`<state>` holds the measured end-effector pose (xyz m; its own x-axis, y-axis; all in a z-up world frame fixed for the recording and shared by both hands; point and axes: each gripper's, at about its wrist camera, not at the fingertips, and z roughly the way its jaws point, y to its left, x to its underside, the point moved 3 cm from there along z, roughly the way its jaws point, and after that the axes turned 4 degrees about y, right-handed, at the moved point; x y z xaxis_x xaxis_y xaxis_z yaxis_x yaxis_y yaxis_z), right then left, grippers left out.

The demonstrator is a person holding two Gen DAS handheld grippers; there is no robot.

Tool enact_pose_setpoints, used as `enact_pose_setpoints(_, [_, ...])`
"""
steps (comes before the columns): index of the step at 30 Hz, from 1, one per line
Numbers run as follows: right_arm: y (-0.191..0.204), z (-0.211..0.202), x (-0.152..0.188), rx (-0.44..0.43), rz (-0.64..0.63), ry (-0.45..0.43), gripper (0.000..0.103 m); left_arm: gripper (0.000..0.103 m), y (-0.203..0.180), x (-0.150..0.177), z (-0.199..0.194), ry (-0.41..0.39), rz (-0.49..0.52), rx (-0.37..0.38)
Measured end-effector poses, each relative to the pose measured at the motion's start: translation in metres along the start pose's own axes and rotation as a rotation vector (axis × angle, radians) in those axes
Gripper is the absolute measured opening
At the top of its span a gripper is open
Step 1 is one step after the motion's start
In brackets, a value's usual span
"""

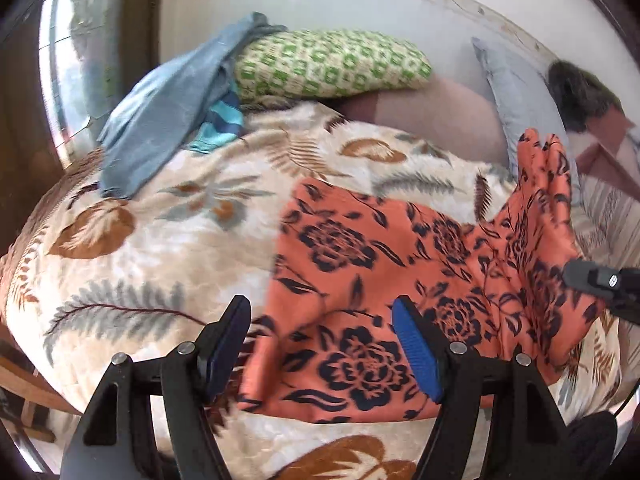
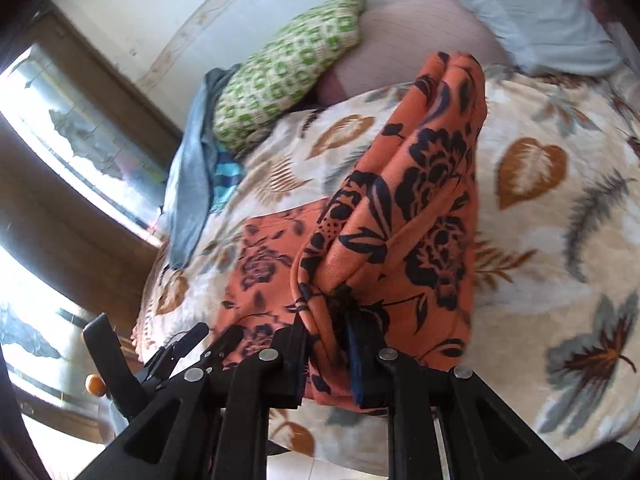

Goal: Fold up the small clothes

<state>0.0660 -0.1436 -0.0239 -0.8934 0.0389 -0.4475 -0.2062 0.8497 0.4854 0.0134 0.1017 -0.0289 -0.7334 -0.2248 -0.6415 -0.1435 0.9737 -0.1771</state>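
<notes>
Under the left gripper point(image 1: 322, 344), whose jaws stand wide apart holding nothing, the orange flowered garment point(image 1: 360, 264) lies partly spread on the bed's leaf-patterned blanket point(image 1: 160, 240), thin, soft and light by its look. From the right wrist, the right gripper point(image 2: 326, 354) has its jaws clamped on a bunched edge point(image 2: 400, 208), lifted in limp folds; a free corner looks best for the left.

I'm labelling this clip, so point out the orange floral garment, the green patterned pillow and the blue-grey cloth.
orange floral garment point(image 1: 360, 248), left wrist view: flat middle of the fabric.
green patterned pillow point(image 1: 332, 62), left wrist view: centre of its top face.
blue-grey cloth point(image 1: 160, 120), left wrist view: middle of the draped fabric.
</notes>
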Motion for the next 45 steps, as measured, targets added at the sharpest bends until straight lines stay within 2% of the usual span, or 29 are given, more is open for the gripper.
enact_pose_setpoints(3, [0.052, 0.044, 0.007, -0.083, -0.063, 0.054, 0.017, 0.074, 0.055, -0.003, -0.02, -0.042, -0.106, -0.063])
enact_pose_setpoints(5, [0.072, 0.079, 0.016, -0.123, -0.068, 0.104, 0.017, 0.074, 0.084, 0.001, -0.026, -0.039, -0.15, -0.111])
enact_pose_setpoints(6, [0.078, 0.101, 0.02, -0.135, -0.066, 0.139, 0.017, 0.074, 0.097, 0.003, -0.025, -0.03, -0.17, -0.126])
enact_pose_setpoints(8, [0.079, 0.154, 0.037, -0.145, -0.064, 0.263, 0.019, 0.074, 0.112, 0.007, -0.023, -0.009, -0.201, -0.139])
enact_pose_setpoints(10, [0.064, 0.192, 0.054, -0.203, 0.05, 0.368, 0.021, 0.074, 0.117, 0.013, -0.02, 0.014, -0.198, -0.147])
enact_pose_setpoints(11, [0.061, 0.192, 0.055, -0.237, 0.08, 0.34, 0.02, 0.074, 0.115, 0.014, -0.02, 0.016, -0.189, -0.144])
enact_pose_setpoints(13, [0.063, 0.177, 0.053, -0.305, 0.06, 0.292, 0.038, 0.074, 0.11, 0.014, -0.02, 0.014, -0.178, -0.126])
enact_pose_setpoints(14, [0.067, 0.168, 0.051, -0.331, 0.042, 0.285, 0.068, 0.074, 0.104, 0.013, -0.019, 0.018, -0.173, -0.102])
enact_pose_setpoints(15, [0.067, 0.157, 0.047, -0.348, 0.031, 0.266, 0.076, 0.074, 0.097, 0.013, -0.018, 0.026, -0.163, -0.068])
enact_pose_setpoints(17, [0.056, 0.133, 0.039, -0.336, 0.034, 0.202, 0.076, 0.074, 0.079, 0.011, -0.015, 0.04, -0.134, -0.001])
enact_pose_setpoints(20, [0.022, 0.097, 0.031, -0.351, 0.124, 0.105, 0.076, 0.074, 0.053, 0.015, -0.007, 0.098, -0.119, 0.123])
enact_pose_setpoints(22, [-0.005, 0.081, 0.032, -0.322, 0.176, 0.058, 0.077, 0.074, 0.042, 0.023, 0.002, 0.154, -0.138, 0.162])
enact_pose_setpoints(25, [-0.037, 0.072, 0.04, -0.315, 0.249, 0.053, 0.078, 0.074, 0.04, 0.034, 0.016, 0.22, -0.185, 0.174])
enact_pose_setpoints(28, [-0.042, 0.072, 0.046, -0.345, 0.243, 0.058, 0.078, 0.074, 0.038, 0.045, 0.03, 0.281, -0.235, 0.194])
enact_pose_setpoints(29, [-0.041, 0.072, 0.048, -0.353, 0.231, 0.062, 0.078, 0.074, 0.035, 0.047, 0.033, 0.287, -0.234, 0.193])
enact_pose_setpoints(32, [-0.04, 0.074, 0.054, -0.373, 0.205, 0.076, 0.078, 0.064, 0.023, 0.046, 0.035, 0.278, -0.195, 0.189])
enact_pose_setpoints(34, [-0.04, 0.076, 0.057, -0.393, 0.203, 0.073, 0.078, 0.064, 0.02, 0.043, 0.035, 0.265, -0.184, 0.152])
enact_pose_setpoints(40, [-0.056, 0.086, 0.061, -0.452, 0.239, 0.094, 0.083, 0.063, 0.02, 0.043, 0.05, 0.3, -0.197, 0.114])
enact_pose_setpoints(41, [-0.061, 0.089, 0.062, -0.456, 0.257, 0.101, 0.083, 0.047, 0.019, 0.042, 0.05, 0.287, -0.193, 0.11])
enact_pose_setpoints(42, [-0.066, 0.092, 0.063, -0.47, 0.276, 0.105, 0.083, 0.015, 0.016, 0.04, 0.049, 0.281, -0.175, 0.11])
enact_pose_setpoints(45, [-0.08, 0.099, 0.065, -0.535, 0.338, 0.112, 0.083, 0.01, 0.013, 0.034, 0.051, 0.281, -0.164, 0.098])
